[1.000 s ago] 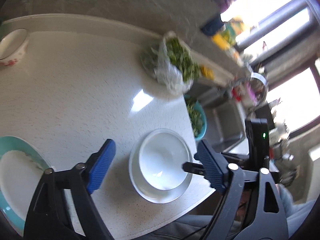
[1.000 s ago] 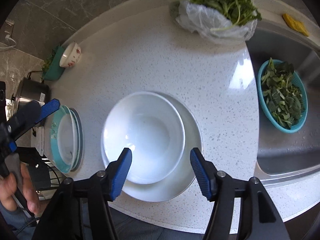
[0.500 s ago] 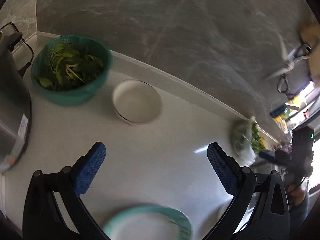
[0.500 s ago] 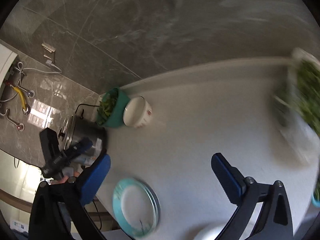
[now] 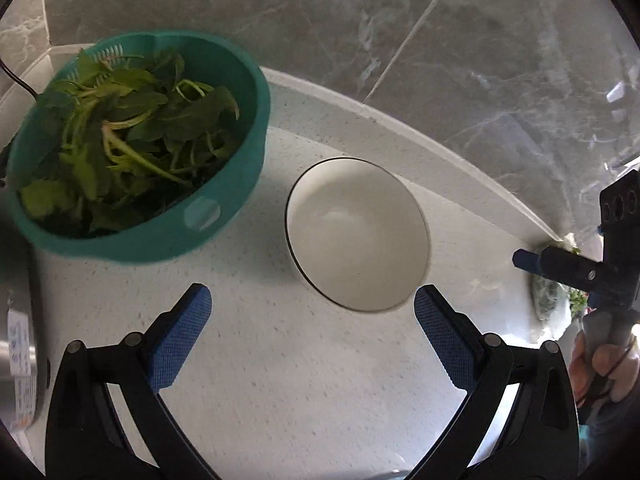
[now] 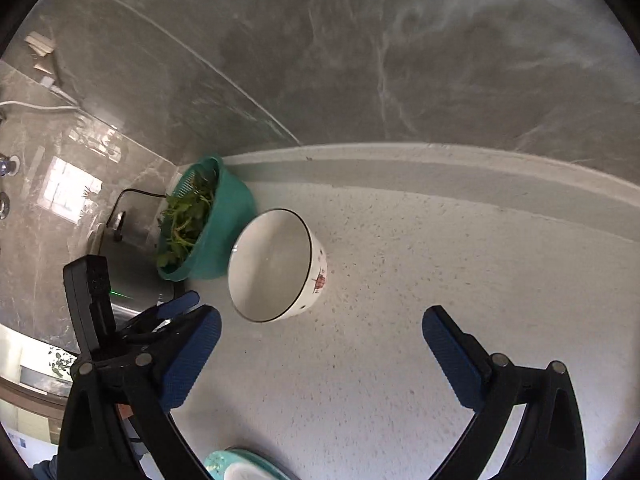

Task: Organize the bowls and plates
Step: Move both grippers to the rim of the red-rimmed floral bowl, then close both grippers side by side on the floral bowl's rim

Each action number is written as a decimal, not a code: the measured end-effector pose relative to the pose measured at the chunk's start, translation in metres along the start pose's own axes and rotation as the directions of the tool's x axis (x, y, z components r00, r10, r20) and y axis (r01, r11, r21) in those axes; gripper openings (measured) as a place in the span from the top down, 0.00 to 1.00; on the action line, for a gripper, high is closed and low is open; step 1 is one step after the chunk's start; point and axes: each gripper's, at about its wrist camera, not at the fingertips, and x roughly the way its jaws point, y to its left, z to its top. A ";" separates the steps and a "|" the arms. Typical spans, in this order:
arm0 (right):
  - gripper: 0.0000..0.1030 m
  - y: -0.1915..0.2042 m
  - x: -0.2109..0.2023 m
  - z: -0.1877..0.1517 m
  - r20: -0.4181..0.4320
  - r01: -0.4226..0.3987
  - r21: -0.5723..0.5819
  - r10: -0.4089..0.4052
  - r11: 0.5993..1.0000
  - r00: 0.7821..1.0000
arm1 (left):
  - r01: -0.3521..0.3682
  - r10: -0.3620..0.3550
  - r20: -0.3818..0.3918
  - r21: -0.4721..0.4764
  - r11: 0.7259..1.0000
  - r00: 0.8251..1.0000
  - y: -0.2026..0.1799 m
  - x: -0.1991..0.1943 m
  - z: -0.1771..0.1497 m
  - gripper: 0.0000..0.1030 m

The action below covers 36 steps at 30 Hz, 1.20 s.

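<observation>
A white bowl with a dark rim [image 5: 357, 235] stands on the white counter just ahead of my left gripper [image 5: 310, 330], which is open and empty. In the right wrist view the same bowl [image 6: 276, 265] shows a small red print on its side. It lies ahead and left of my right gripper [image 6: 320, 356], which is open and empty. A teal-rimmed plate [image 6: 244, 467] shows at the bottom edge of that view. The left gripper [image 6: 176, 307] appears at the left there, close to the bowl.
A teal colander of greens [image 5: 132, 148] stands touching or nearly touching the bowl's left side, also in the right wrist view [image 6: 200, 224]. A steel pot [image 5: 18, 340] is at far left. The grey marble wall [image 6: 360, 60] backs the counter. A bag of greens [image 5: 552, 308] lies far right.
Both grippers have swung away from the stacked white bowl and plate toward the back of the counter. The left gripper has closed in on the printed bowl by the colander.
</observation>
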 end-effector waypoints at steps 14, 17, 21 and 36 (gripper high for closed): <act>0.11 -0.002 0.078 0.033 -0.119 0.027 0.011 -0.025 1.000 0.993 | -0.068 0.068 -0.007 -0.023 0.997 0.998 0.028 0.042 0.024 0.02; 0.13 -0.001 0.086 0.033 -0.137 0.025 0.003 -0.024 1.000 0.990 | -0.082 0.082 -0.010 -0.021 0.996 0.997 0.031 0.047 0.026 0.07; 0.20 0.004 0.098 0.033 -0.161 0.022 -0.008 -0.023 1.000 0.987 | -0.088 0.087 -0.026 -0.009 0.996 0.996 0.034 0.058 0.031 0.36; 0.78 0.022 0.135 0.030 -0.240 0.010 -0.027 -0.016 1.000 0.971 | 0.020 -0.019 -0.063 0.011 1.000 0.998 0.023 0.074 0.027 0.84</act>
